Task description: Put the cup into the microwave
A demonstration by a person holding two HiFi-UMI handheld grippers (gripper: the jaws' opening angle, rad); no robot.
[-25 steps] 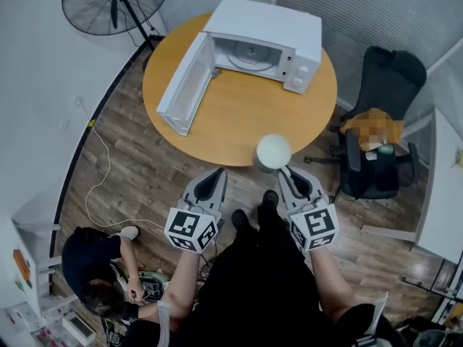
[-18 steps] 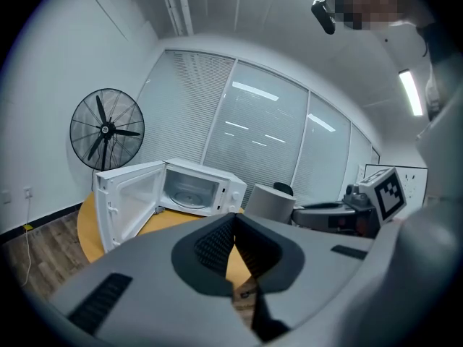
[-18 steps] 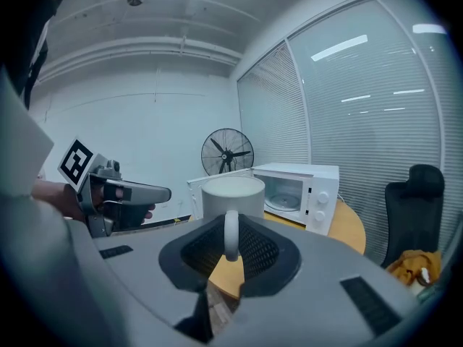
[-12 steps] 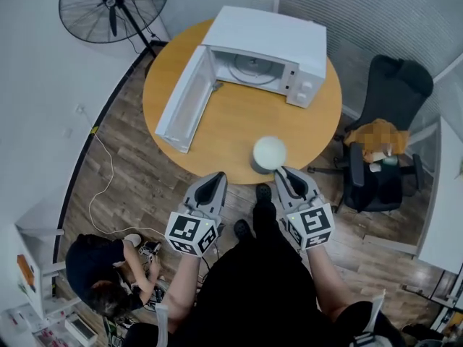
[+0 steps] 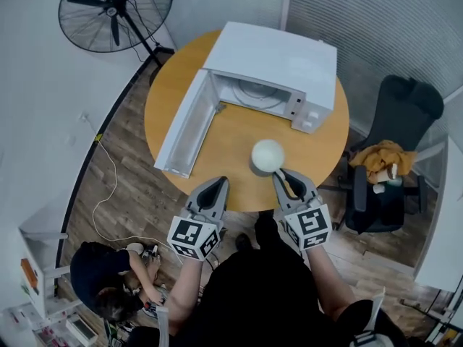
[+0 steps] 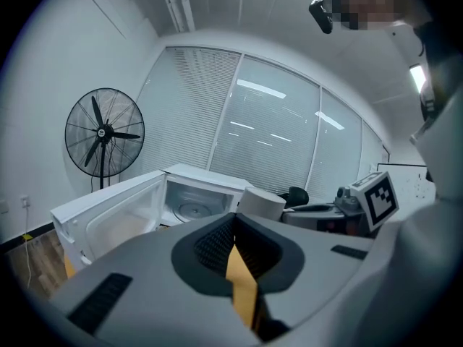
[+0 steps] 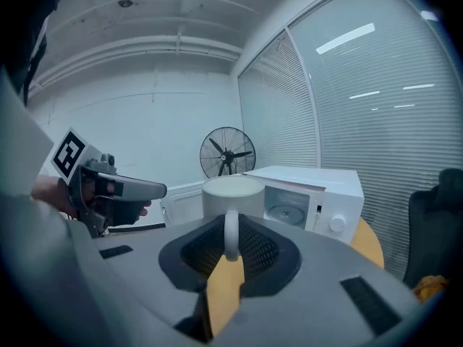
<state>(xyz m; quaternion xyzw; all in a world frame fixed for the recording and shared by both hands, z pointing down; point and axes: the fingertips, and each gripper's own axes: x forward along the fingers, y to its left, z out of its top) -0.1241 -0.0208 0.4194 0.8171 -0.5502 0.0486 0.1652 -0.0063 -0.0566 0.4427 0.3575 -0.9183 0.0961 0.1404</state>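
Note:
A white cup (image 5: 267, 155) hangs over the near part of the round wooden table (image 5: 318, 150), with my right gripper (image 5: 283, 181) shut on its handle (image 7: 231, 233). The right gripper view shows the cup (image 7: 231, 192) upright just ahead of the jaws. The white microwave (image 5: 275, 71) stands at the table's far side, its door (image 5: 184, 125) swung open to the left and its glass turntable (image 7: 286, 213) visible inside. My left gripper (image 5: 212, 191) sits level beside the right one at the table's near edge, shut with nothing in it. From the left gripper view the microwave (image 6: 184, 204) and the cup (image 6: 262, 202) lie ahead.
A standing fan (image 5: 116, 9) is at the far left beyond the table. A black office chair (image 5: 394, 157) with an orange cloth on it is at the right. A person crouches on the wooden floor at lower left (image 5: 108, 284) beside a loose cable.
Both grippers have moved forward toward the table, the right one carrying the cup from the table's near edge to over the tabletop. The microwave looks closer.

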